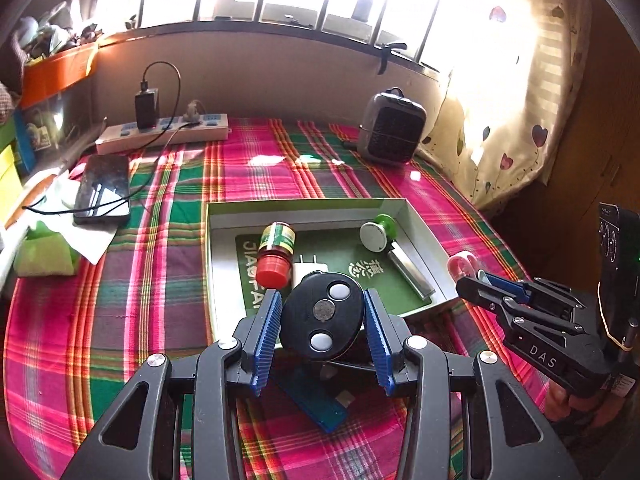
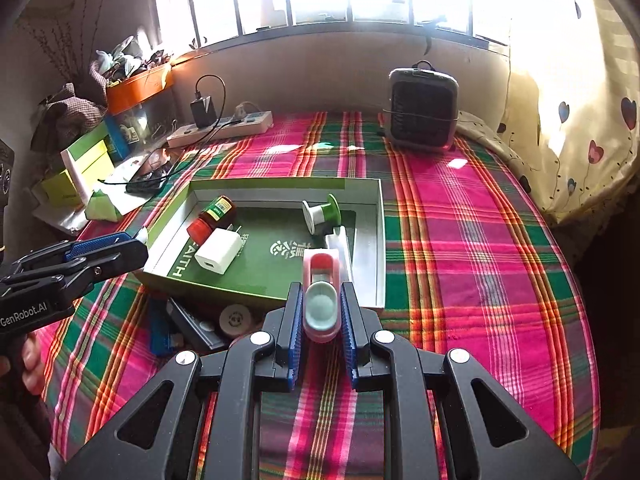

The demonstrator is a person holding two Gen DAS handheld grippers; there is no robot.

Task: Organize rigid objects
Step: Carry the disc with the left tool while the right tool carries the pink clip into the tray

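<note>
My left gripper is shut on a black oval device with two white buttons and a round metal centre, held above the near edge of a shallow box with a green floor. In the box lie a red-capped bottle, a white charger, a green-and-white spool and a silver bar. My right gripper is shut on a pink translucent plastic item with a pale green inset, over the box's near right corner. In the right wrist view the left gripper shows side-on.
On the plaid cloth in front of the box lie a blue flat piece, a black remote-like thing and a round beige disc. A phone and a power strip sit at far left, a small heater at the back.
</note>
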